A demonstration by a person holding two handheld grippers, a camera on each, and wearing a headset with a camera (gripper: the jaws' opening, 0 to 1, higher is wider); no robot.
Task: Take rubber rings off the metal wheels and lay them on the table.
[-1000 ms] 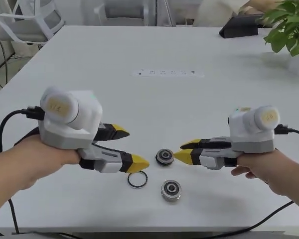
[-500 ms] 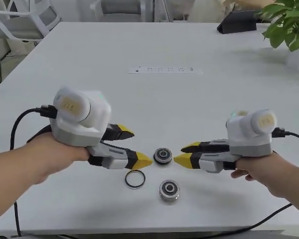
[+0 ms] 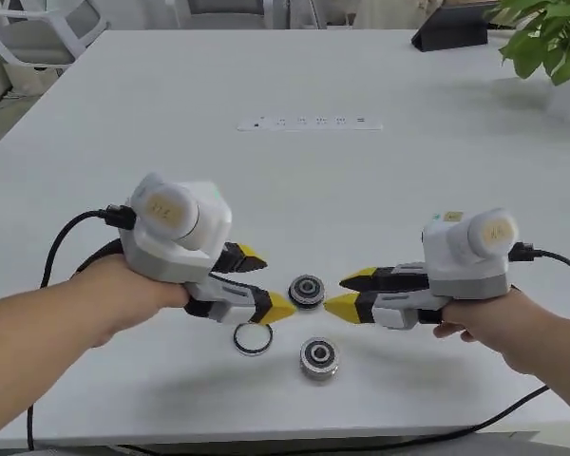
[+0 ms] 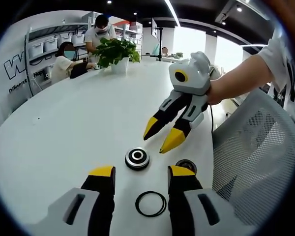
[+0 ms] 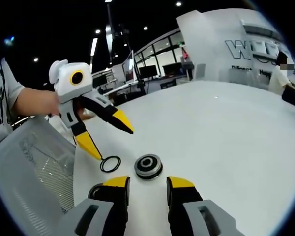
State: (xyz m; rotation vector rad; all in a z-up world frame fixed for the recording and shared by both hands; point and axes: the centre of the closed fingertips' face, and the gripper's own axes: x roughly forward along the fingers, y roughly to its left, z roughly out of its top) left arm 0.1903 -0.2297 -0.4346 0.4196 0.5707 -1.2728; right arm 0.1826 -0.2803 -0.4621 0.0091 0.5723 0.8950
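You are working over the white table (image 3: 380,180), and the dark-rimmed wheel (image 3: 307,290) lying flat near its front edge is serving as the reference here. You are holding the left gripper (image 3: 269,282) just left of that wheel. Its yellow-tipped jaws are spreading wide with nothing between them, and the nearer tip is sitting close beside the wheel. You are holding the right gripper (image 3: 340,293) just right of the same wheel. Its jaws are standing parted by a narrower gap, also gripping nothing, and its tips are pointing at the wheel without touching it. The second wheel (image 3: 319,358) is lying flat, nearer to you than the dark-rimmed wheel and slightly to its right, apart from both grippers. The rubber ring (image 3: 253,338) is lying loose on the table, nearer to you and left of the dark-rimmed wheel, just below the left gripper's lower jaw.
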